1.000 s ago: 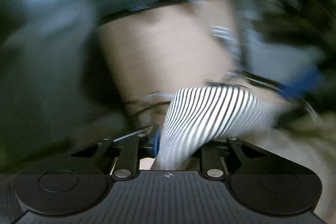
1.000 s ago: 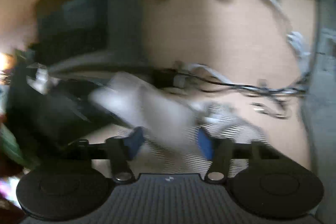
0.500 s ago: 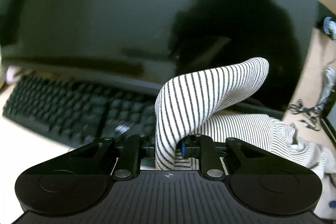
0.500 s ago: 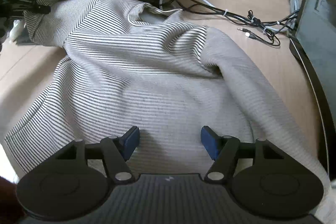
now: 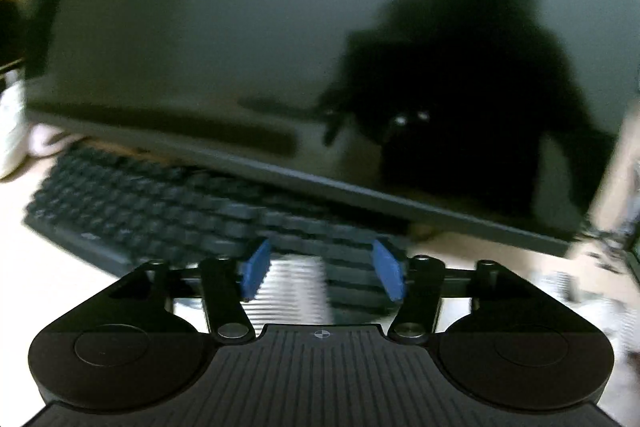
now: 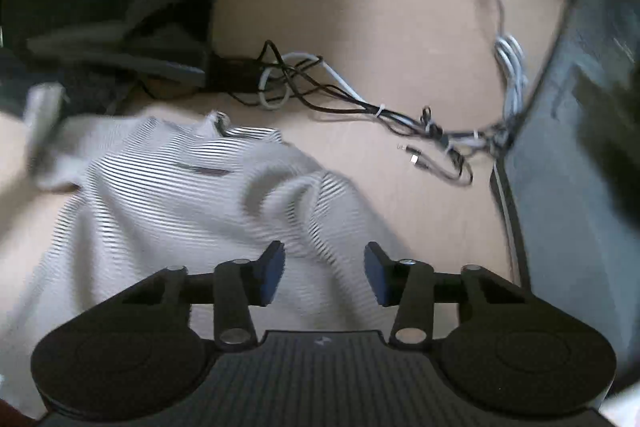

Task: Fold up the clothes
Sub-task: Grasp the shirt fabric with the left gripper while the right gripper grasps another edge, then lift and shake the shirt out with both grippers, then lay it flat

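The left gripper [image 5: 322,271] has its two blue-padded fingers spread wide apart and grasps nothing; a blurred piece of the white garment with thin black stripes [image 5: 294,285] shows low between them, below the pads, and I cannot tell if it touches them. In front of this gripper lies a black computer keyboard [image 5: 160,223] on the light wooden desk [image 5: 52,287], and behind the keyboard stands a large dark monitor screen [image 5: 240,47] that carries a dark reflection of a person. The right gripper [image 6: 324,275] is also released, with its blue pads apart, and it hangs over the same striped garment [image 6: 180,203], which lies crumpled on the light wooden desk [image 6: 360,27] with a raised fold just in front of the fingers. The collar part of the garment points toward the far side of the desk. Beyond the garment, a bundle of black and white cables [image 6: 360,107] runs across the desk toward the right, where a dark computer case [image 6: 580,147] stands. A white cord [image 6: 500,7] comes down from a black strip at the far edge of the desk.
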The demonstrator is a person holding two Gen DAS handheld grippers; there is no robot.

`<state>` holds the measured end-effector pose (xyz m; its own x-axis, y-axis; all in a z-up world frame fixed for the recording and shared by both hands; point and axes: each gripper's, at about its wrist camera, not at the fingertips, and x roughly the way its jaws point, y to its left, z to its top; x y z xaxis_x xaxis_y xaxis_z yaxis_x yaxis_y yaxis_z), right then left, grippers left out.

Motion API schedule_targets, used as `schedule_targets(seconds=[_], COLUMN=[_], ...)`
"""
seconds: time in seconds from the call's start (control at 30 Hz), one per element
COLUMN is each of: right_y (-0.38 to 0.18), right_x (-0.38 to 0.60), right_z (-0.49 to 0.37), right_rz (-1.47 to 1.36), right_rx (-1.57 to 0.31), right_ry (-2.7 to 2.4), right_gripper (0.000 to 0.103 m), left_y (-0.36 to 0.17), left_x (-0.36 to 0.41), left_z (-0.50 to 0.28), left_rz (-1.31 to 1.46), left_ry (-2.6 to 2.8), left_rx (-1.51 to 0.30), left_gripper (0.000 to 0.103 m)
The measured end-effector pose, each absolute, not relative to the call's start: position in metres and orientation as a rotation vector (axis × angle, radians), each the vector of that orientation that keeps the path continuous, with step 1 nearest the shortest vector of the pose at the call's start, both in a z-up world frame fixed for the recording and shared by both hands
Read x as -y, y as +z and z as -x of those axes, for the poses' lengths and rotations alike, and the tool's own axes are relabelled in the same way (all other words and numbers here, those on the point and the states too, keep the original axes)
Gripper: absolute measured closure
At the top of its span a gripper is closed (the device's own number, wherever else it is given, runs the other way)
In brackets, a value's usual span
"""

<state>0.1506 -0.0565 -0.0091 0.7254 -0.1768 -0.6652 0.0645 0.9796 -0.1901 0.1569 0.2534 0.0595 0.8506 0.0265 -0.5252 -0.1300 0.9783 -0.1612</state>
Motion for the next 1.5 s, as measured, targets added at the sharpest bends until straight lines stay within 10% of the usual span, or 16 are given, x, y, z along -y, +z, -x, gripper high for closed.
schedule_targets(seconds=[0.1,0.2,0.33,0.93,1.0,1.07,1.4,1.5], right_y=[-0.029,-0.048,-0.018,-0.020,-0.039,-0.047,-0.029,-0.014], right_x=[0.063,0.068,0.075,0.066,0.054,0.053,0.078,0.104], right_z=[-0.186,-0.220,-0.232,-0.337,-0.357,-0.364,-0.377,-0.354], right_rz=[0.245,0.317,0.482,-0.008,0.061,0.084,0.183,-0.019], right_rx=[-0.789,-0.841,-0.703,-0.768,-0.817,-0.849,-0.759,-0.716], right_ry=[-0.124,-0.075,-0.130,0.087,0.091,0.119,-0.028,-0.052], right_gripper=[0.043,0.088,0.095,0.073,0.074,0.097,0.096,0.079], left_y=[0.062,0.052,0.025,-0.016,-0.016,-0.016,-0.023,-0.019], left_x=[-0.211,-0.167,-0.128,-0.089,-0.092,-0.096,-0.104,-0.106], left_z=[-0.145,-0.144,-0.165,-0.150,-0.146,-0.141,-0.132,-0.132], left_rz=[0.199,0.199,0.156,0.221,0.241,0.262,0.255,0.241], left_ry=[-0.075,-0.233,-0.319,-0.381,-0.375,-0.368,-0.327,-0.315], left_rx=[-0.550,-0.602,-0.693,-0.868,-0.870,-0.872,-0.904,-0.898], left_gripper=[0.009,0.007,0.006,0.003,0.001,0.000,0.000,0.000])
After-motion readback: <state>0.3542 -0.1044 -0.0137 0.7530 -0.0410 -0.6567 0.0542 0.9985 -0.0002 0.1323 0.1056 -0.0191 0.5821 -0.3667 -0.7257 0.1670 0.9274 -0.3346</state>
